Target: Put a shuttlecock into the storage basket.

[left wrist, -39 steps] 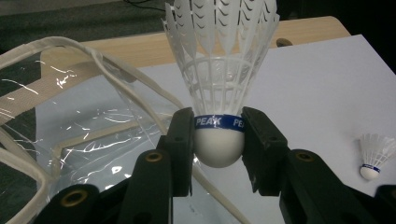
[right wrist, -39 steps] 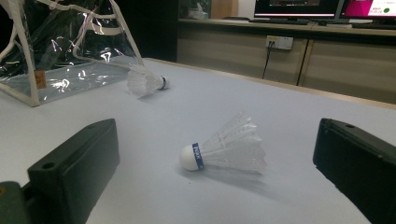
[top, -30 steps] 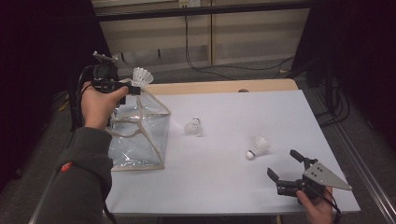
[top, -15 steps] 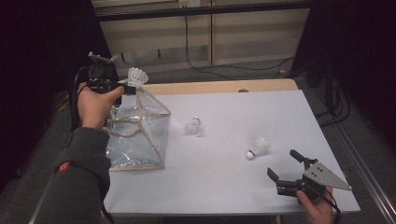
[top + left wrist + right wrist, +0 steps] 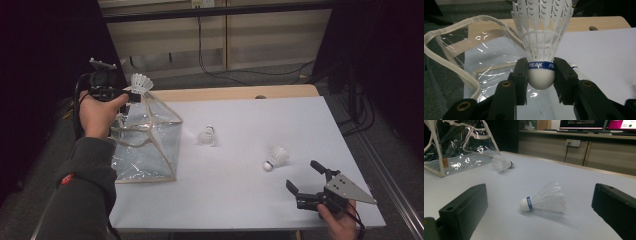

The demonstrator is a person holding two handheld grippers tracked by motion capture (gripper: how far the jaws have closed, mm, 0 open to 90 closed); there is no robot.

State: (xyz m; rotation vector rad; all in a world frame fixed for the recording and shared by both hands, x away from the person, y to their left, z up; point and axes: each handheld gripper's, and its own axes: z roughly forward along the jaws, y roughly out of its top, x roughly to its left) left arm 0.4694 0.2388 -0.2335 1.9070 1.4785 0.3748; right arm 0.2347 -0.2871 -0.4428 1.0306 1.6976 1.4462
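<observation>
Gripping a shuttlecock by its cork, left tongs sit above the clear bag. Right tongs gape wide, well right of the bag, another shuttlecock lying just ahead on the tabletop.

Held shuttlecock: white feathers, white cork, blue band with white lettering. Two loose shuttlecocks: same white, blue band. Bag: clear plastic, beige trim and handles. Bench: white top, tan wood far edge. Both grippers: black jaws. Right one has a grey plate. Sleeve: dark grey, small red mark.
</observation>
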